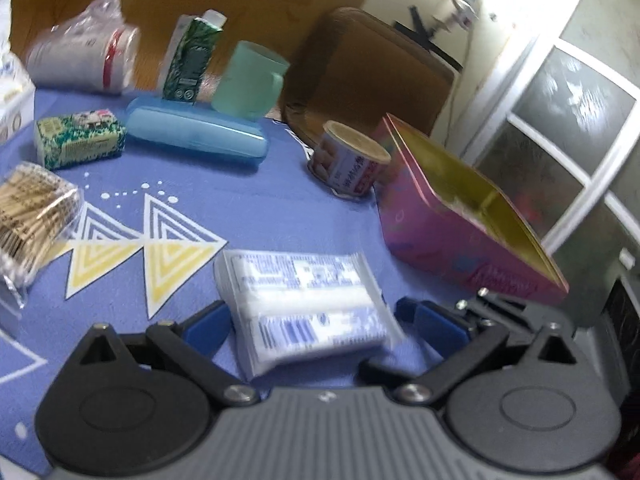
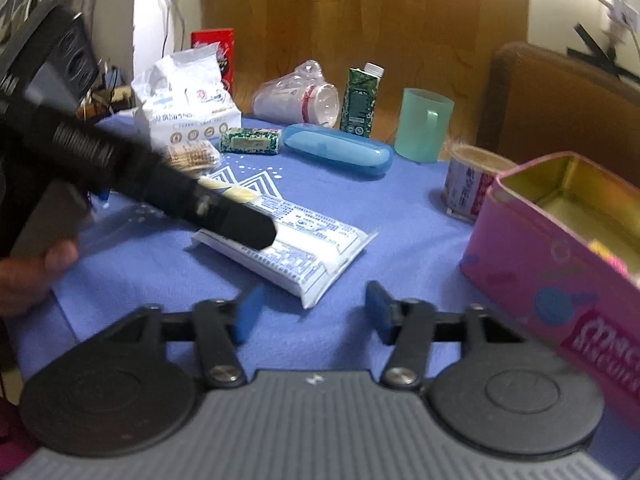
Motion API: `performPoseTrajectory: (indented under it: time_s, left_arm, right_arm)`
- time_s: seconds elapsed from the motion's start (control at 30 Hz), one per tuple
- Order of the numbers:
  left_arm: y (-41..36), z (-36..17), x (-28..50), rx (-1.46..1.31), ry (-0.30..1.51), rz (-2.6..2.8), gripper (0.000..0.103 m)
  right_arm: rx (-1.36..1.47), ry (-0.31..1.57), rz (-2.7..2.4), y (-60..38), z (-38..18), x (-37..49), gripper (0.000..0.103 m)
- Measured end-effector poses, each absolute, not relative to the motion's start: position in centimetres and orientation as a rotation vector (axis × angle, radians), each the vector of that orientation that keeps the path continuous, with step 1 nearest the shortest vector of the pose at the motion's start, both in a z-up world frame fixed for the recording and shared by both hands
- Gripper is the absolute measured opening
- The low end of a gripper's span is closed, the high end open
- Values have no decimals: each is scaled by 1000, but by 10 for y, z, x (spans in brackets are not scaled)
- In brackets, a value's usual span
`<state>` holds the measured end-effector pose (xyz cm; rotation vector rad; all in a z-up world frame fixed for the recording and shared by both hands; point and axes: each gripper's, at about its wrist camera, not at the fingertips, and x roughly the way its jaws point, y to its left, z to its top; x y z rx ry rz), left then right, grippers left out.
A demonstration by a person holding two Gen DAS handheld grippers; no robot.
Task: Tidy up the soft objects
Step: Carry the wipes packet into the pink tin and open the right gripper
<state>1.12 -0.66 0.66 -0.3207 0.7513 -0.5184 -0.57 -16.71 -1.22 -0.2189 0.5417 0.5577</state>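
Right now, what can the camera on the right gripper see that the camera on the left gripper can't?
Only the right wrist view shows a red box at the back, the whole white tissue bag, the person's hand and the left gripper from outside, reaching over the packet.

Only the left wrist view shows a window, and the left gripper with its jaws open around the packet.

Both show the white packet on the blue cloth, the open pink tin, green mug, blue case, carton and small can.
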Motion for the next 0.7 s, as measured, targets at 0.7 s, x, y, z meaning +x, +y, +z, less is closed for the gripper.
performPoseTrajectory:
  time_s: [0.7]
  left_arm:
    - [-237, 83, 76, 73, 548, -671, 99]
  right_arm:
    - [-72, 247, -27, -306, 34, 24, 52]
